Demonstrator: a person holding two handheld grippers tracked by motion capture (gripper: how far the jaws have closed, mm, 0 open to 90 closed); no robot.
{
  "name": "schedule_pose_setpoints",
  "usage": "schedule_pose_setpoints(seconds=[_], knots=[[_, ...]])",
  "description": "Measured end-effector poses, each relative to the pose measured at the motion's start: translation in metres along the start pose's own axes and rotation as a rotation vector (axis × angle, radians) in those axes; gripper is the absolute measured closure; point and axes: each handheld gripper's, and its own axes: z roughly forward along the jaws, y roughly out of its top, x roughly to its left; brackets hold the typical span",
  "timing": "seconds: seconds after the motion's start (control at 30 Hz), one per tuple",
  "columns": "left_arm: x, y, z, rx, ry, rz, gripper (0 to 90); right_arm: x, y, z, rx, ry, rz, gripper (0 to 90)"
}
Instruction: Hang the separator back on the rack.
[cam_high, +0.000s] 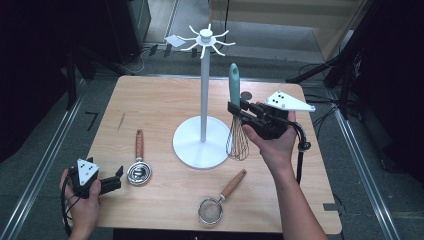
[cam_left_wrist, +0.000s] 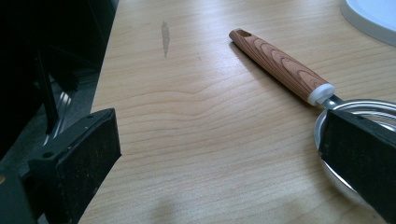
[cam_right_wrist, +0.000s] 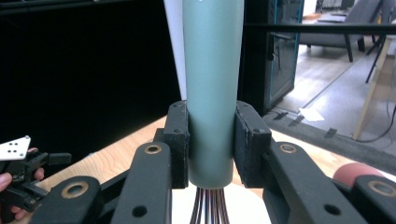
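A whisk with a teal handle (cam_high: 234, 82) and wire loops (cam_high: 238, 143) hangs upright above the table, just right of the white hook stand (cam_high: 203, 100). My right gripper (cam_high: 236, 110) is shut on the handle's lower end. In the right gripper view both pads press on the teal handle (cam_right_wrist: 212, 93), my right gripper (cam_right_wrist: 211, 144) clamping it just above the wires. My left gripper (cam_high: 119, 179) rests open at the table's front left. Its jaws stand wide apart with nothing held in the left gripper view (cam_left_wrist: 219, 140).
A wooden-handled utensil with a round metal head (cam_high: 139, 165) lies just beyond the left gripper, its handle (cam_left_wrist: 280, 63) pointing away. A small wooden-handled strainer (cam_high: 219, 201) lies near the front edge. The stand's round base (cam_high: 186, 145) sits mid-table, hooks (cam_high: 205, 40) on top.
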Motion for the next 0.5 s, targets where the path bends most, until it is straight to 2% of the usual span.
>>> schedule_pose_setpoints(seconds=[0.23,0.5], knots=[[0.001,0.0,0.0,-0.002,-0.005,-0.008,0.0,0.006,0.007,-0.002,-0.044,0.013,-0.026,71.3],[0.002,0.0,-0.001,-0.005,-0.014,-0.012,0.0,0.009,0.011,0.001,-0.052,0.024,-0.031,71.3]])
